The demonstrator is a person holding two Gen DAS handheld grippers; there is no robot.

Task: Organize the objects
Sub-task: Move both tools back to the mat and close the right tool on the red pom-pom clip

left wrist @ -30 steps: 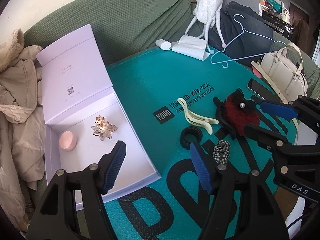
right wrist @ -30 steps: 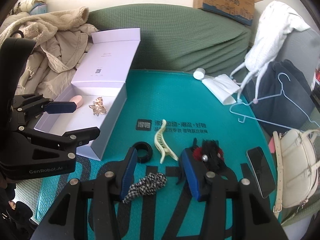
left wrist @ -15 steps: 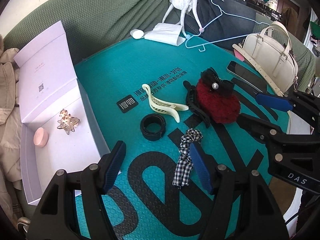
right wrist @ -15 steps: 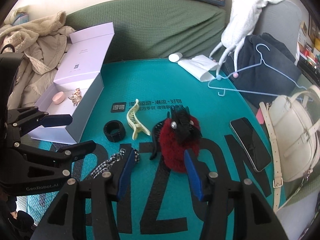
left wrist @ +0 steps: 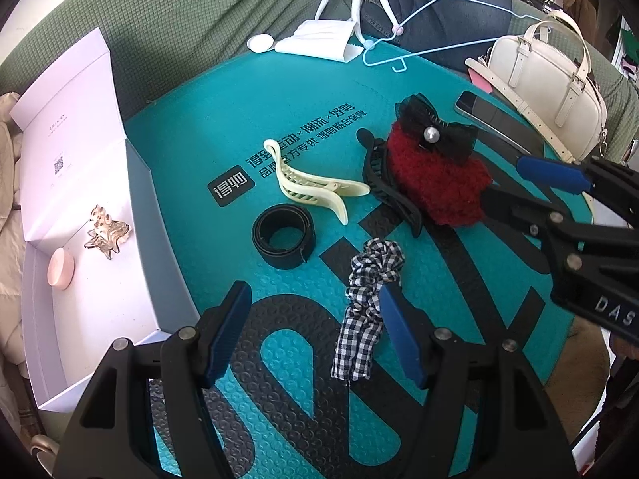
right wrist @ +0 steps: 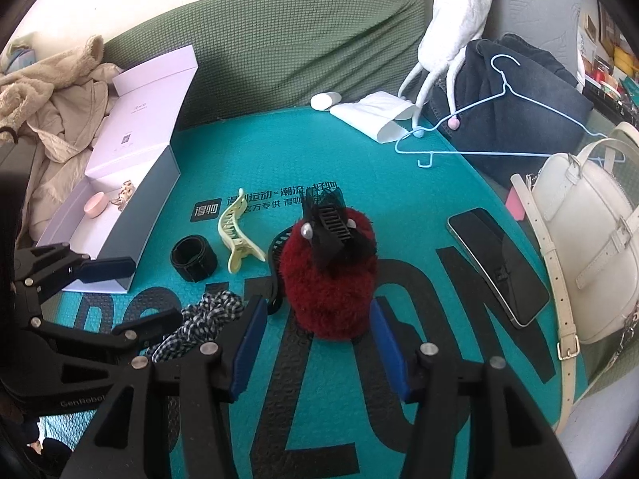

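Note:
On the teal mat (left wrist: 191, 151) lie a checked scrunchie (left wrist: 367, 303), a black band (left wrist: 284, 241), a cream claw clip (left wrist: 315, 191) and a red fuzzy clip with a black bow (left wrist: 435, 175). My left gripper (left wrist: 313, 333) is open and hovers low, with the scrunchie just inside its right finger. My right gripper (right wrist: 319, 343) is open; the red fuzzy clip (right wrist: 331, 275) stands at its fingertips, untouched by the pads. The open lilac box (left wrist: 92, 319) at the left holds a pink round case (left wrist: 60, 268) and a clear gold clip (left wrist: 106, 231).
A phone (right wrist: 499, 263) and a cream handbag (right wrist: 587, 239) lie at the right. At the back, against the green sofa (right wrist: 279, 48), are a blue hanger (right wrist: 499, 119) and a white pouch (right wrist: 375, 117). Beige coats (right wrist: 52, 92) are piled at the left.
Both grippers have sunk toward the mat. The left has swung from over the box to the scrunchie. The right has shifted from the scrunchie to the red fuzzy clip, its jaws a little wider.

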